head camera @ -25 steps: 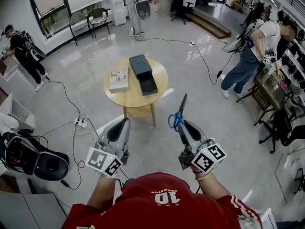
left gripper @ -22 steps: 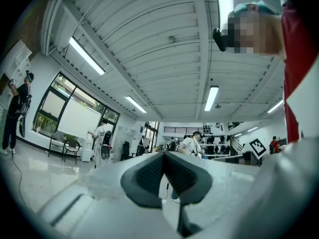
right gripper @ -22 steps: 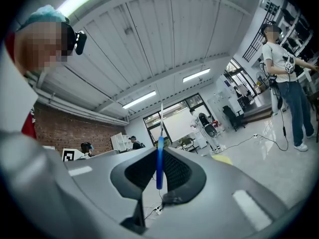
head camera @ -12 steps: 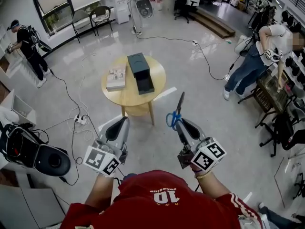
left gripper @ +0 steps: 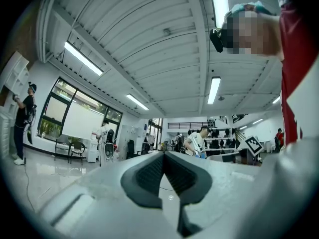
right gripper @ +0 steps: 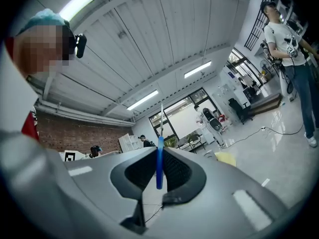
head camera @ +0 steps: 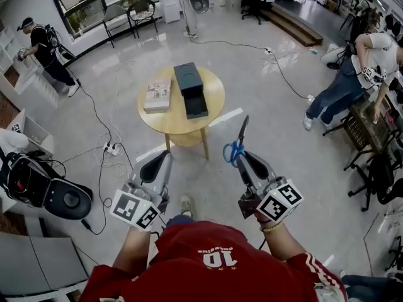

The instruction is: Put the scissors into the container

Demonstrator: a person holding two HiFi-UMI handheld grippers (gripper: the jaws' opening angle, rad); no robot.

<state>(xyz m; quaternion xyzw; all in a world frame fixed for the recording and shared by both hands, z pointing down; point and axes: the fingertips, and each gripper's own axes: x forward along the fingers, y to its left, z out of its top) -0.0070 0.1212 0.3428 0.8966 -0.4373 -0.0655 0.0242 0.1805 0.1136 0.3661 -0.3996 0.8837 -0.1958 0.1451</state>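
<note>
Blue-handled scissors (head camera: 237, 142) stand with their blades pointing up and forward, pinched by the handles in my right gripper (head camera: 242, 158), which is shut on them. The right gripper view shows the blue handle (right gripper: 159, 163) edge-on between the pads, with the thin blade rising above. My left gripper (head camera: 161, 162) is held level with it, shut and holding nothing; its pads (left gripper: 149, 171) meet in the left gripper view. Ahead, a dark rectangular container (head camera: 190, 90) lies on a round wooden table (head camera: 210, 114), well beyond both grippers.
A book (head camera: 157, 95) lies on the table left of the container. Cables and a power strip (head camera: 112, 148) run across the floor. A black machine (head camera: 60, 200) sits at left. People stand at right (head camera: 352, 74) and far left (head camera: 47, 49).
The view has shifted: the table now sits slightly right and lower in frame. Both grippers keep their pose, and the scissors stay in the right one.
</note>
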